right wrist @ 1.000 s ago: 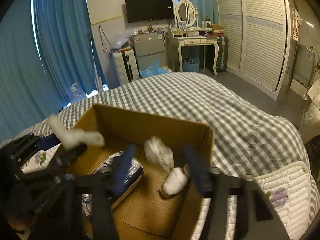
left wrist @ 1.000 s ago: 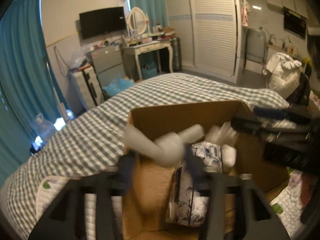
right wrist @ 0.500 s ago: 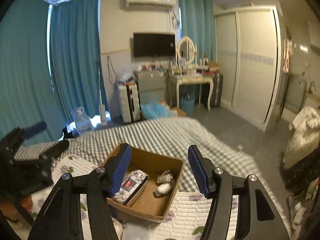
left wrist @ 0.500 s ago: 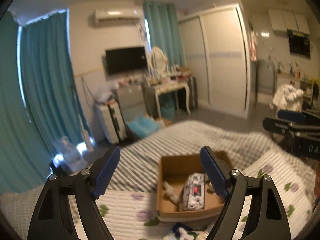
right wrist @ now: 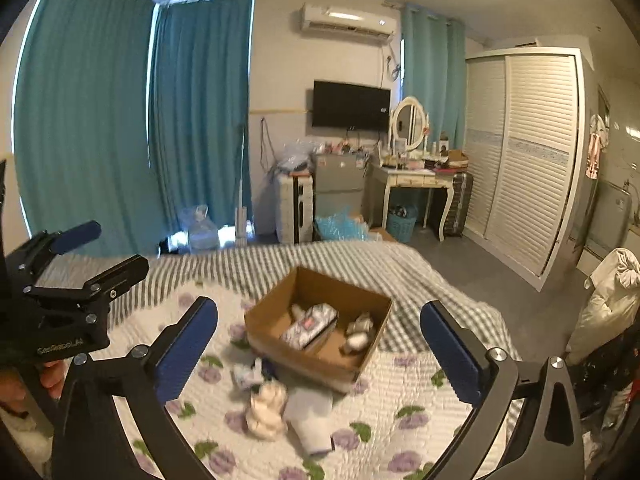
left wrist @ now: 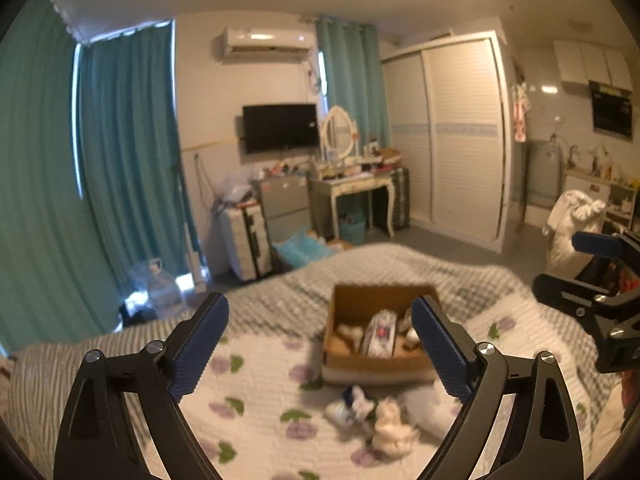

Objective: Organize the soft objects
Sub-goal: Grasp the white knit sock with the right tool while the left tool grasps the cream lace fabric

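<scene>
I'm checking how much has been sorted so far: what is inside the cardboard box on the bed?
The cardboard box holds a floral-printed packet lying near the middle and small pale soft items on either side. Anything beneath them is hidden, and blur hides finer detail.

A cardboard box (right wrist: 320, 332) sits on the bed (right wrist: 400, 412) — loose soft items (right wrist: 268, 404) just before it.

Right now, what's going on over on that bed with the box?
A person is sorting soft things into a cardboard box on the bed. Both the left gripper and right gripper are open and empty, jaws just widened. A few soft items still lie on the quilt before the box.
</scene>
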Motion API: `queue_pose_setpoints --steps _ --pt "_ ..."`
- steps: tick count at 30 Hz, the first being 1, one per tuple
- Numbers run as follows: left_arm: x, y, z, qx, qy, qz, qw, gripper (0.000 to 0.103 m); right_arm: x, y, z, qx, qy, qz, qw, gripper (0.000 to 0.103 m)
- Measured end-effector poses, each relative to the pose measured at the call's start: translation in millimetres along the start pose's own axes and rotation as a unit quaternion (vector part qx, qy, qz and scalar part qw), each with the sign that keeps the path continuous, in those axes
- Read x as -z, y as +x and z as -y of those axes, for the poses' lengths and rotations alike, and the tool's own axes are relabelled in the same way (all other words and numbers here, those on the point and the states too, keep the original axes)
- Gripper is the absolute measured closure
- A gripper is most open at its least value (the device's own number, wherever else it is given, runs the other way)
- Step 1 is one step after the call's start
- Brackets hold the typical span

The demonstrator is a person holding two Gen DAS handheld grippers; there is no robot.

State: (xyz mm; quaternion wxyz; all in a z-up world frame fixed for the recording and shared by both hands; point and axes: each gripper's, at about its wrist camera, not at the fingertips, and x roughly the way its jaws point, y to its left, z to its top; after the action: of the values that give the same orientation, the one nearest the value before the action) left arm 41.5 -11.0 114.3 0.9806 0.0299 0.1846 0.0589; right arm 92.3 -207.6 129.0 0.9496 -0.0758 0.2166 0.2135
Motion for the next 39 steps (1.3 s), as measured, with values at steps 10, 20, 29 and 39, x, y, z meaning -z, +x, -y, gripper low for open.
queue_pose_setpoints --steps 10,20,29,39 --pt "91.6 67.7 19.4 0.018 -0.048 -0.113 0.9923 0.009 85.4 86.5 12.2 -0.021 0.0 -0.09 0.996 0.001" --pt "140.1 135.1 20.3 0.011 -0.086 -0.192 0.9774 0.009 139.1 186.7 26.1 -0.02 -0.003 -0.174 0.985 0.005" --pt "176.4 161.4 28.4 0.019 -0.066 -0.239 0.9685 0.009 179.6 242.1 37.1 -0.09 0.035 -0.262 0.96 0.031" --pt "186.5 146.1 48.1 0.043 -0.033 -0.261 0.9637 0.01 184.5 228.6 30.9 -0.126 0.041 -0.255 0.958 0.069"
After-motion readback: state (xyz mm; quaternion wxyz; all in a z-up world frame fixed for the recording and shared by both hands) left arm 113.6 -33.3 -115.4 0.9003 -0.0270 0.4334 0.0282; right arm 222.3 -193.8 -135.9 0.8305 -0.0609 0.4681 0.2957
